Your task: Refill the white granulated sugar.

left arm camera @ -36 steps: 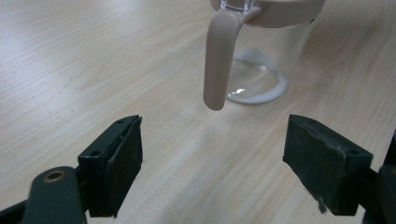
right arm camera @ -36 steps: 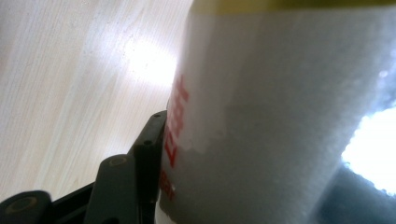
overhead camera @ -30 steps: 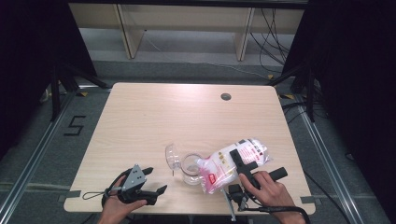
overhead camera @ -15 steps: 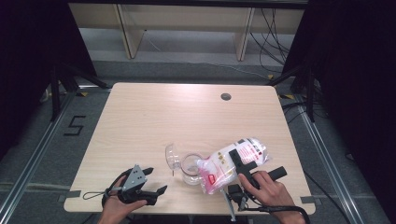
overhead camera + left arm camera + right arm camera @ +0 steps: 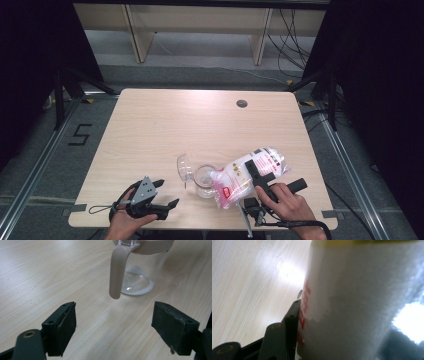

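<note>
A clear plastic bag of white powder [image 5: 249, 174] with red print is tipped over a clear glass jar [image 5: 203, 181] near the table's front edge. My right gripper [image 5: 256, 172] is shut on the bag, whose side [image 5: 362, 302] presses against one black jaw in the right gripper view. The jar's hinged lid [image 5: 184, 167] stands open to its left. In the left gripper view the jar [image 5: 140, 272] has a beige rim and strap, with white powder at its bottom. My left gripper [image 5: 162, 194] rests open on the table left of the jar, nothing between its fingers [image 5: 61, 327].
The wooden table [image 5: 200, 125] has a round cable hole [image 5: 242, 104] at the back right. Shelving and cables lie on the floor beyond the far edge. Metal rails run along both sides of the table.
</note>
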Demonstrator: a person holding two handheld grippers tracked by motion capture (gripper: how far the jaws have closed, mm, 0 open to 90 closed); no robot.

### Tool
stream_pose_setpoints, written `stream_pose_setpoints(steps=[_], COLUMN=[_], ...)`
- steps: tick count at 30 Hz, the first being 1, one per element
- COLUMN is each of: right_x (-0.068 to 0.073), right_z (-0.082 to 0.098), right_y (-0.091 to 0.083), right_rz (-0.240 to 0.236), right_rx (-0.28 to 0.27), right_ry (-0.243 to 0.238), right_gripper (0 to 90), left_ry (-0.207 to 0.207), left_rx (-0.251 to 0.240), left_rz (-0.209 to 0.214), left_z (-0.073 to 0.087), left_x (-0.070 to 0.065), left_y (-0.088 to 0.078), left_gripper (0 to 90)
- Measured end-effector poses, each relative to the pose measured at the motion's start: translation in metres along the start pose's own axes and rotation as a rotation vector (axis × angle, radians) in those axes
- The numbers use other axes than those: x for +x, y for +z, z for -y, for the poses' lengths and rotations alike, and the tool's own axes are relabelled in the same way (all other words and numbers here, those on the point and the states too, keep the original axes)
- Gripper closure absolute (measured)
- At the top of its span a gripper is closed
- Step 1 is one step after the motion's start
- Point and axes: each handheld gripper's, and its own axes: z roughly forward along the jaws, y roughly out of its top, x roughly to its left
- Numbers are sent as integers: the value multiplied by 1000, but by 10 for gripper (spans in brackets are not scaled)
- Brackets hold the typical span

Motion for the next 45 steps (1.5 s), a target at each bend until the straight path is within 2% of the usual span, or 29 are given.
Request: stream_pose_setpoints(steps=[1, 2, 3, 6, 7, 8, 9, 10, 13, 14, 16, 28, 32, 33, 37, 39, 45], right_x=[0, 4, 2, 1, 2, 1, 1, 2, 3, 1, 1, 0, 1, -2, -2, -1, -2], right_z=[0, 1, 1, 1, 2, 2, 2, 2, 2, 1, 1, 1, 3, 2, 3, 3, 3], right_y=[0, -1, -1, -1, -1, -1, -1, -2, -2, -2, -2, -2, -2, -2, -2, -3, -2], right_rz=[-4, -9, -8, -6, -8, -4, -4, -5, -3, 1, 1, 1, 3, 10, 10, 7, 4], right_rx=[5, 21, 17, 16, 17, 15, 13, 18, 22, 16, 16, 13, 17, 5, 4, 14, 3], right_ry=[1, 46, 21, 26, 41, 33, 29, 54, 55, 21, 19, 11, 31, -6, 2, 20, -1], right_gripper=[473, 473, 473, 475, 476, 476, 476, 477, 477, 478, 478, 481, 482, 483, 484, 484, 487], left_ry=[10, 4, 9, -12, -3, 12, 9, 11, 1, -3, 9, 9, 8, 9, 9, 10, 11], left_rx=[2, 1, 2, -2, -1, 1, -1, 1, -5, -8, 3, 2, 1, 1, 0, 1, 1], left_rz=[-2, -2, -2, -1, -1, 0, -1, -3, -4, -3, -4, -5, -6, -6, -6, -6, -6], left_z=[0, 0, 0, 0, 0, 0, 0, 0, 0, 0, 0, 0, 0, 0, 0, -1, -1], left_x=[1, 0, 1, 0, 0, 1, 1, 1, 0, 0, 1, 1, 1, 1, 1, 1, 1], left_y=[0, 0, 0, 0, 0, 0, 0, 0, 0, 0, 0, -1, -1, -1, -1, -1, -1], left_gripper=[193, 193, 193, 193, 193, 193, 192, 193, 193, 194, 194, 195, 195, 195, 195, 195, 195])
